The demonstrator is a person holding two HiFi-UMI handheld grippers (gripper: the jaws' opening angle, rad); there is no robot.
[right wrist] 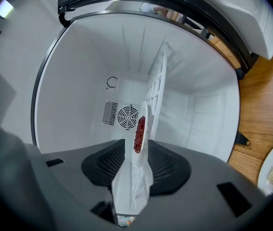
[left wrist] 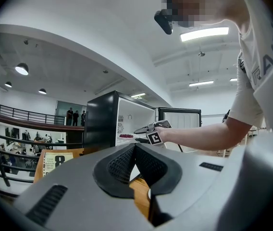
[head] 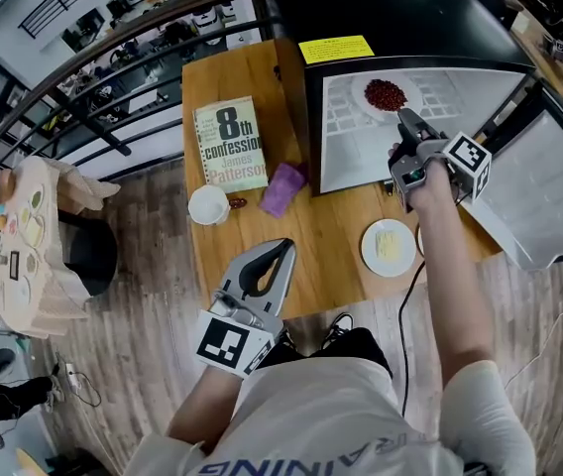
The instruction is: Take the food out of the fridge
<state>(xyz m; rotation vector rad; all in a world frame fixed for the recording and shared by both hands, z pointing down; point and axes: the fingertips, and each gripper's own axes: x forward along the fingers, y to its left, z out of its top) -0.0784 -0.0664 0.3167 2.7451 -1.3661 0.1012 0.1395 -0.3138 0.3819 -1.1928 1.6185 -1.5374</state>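
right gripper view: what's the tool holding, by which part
The plate of red food has its near rim between the jaws of the right tool; whether they grip it cannot be told.

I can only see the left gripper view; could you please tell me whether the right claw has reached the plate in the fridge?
Observer: Yes. In its own view the plate of red food shows edge-on between the right claw's jaws, which stand apart.
Operator: Thank you. Is any food out on the table yet?
Observer: One plate of pale slices sits on the table, in front of the open fridge.
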